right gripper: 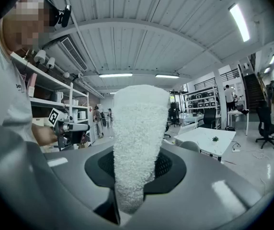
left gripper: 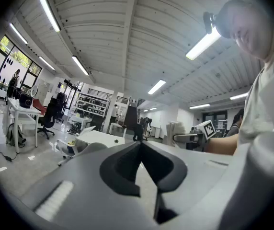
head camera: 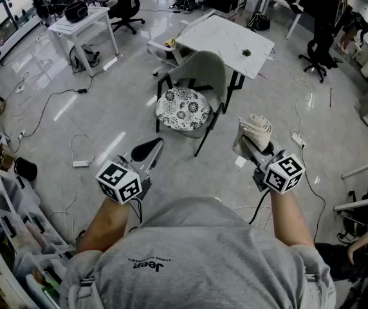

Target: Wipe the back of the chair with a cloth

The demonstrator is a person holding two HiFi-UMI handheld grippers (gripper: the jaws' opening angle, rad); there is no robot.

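The chair [head camera: 193,92] stands on the floor ahead of me, with a grey back [head camera: 204,68] and a floral seat cushion [head camera: 182,108]. It also shows small in the left gripper view as the chair [left gripper: 92,147] and in the right gripper view as the chair [right gripper: 189,146]. My right gripper [head camera: 251,143] is shut on a white fluffy cloth [head camera: 253,132], which stands up between the jaws as the cloth [right gripper: 136,138]. It is held short of the chair, to its right. My left gripper [head camera: 148,149] is shut with nothing in it, well short of the seat.
A white table [head camera: 226,37] stands right behind the chair. Cables [head camera: 55,105] and a power strip [head camera: 297,139] lie on the floor. Shelving with bins [head camera: 0,205] lines the left side. Another white desk [head camera: 81,24] and office chairs stand farther back.
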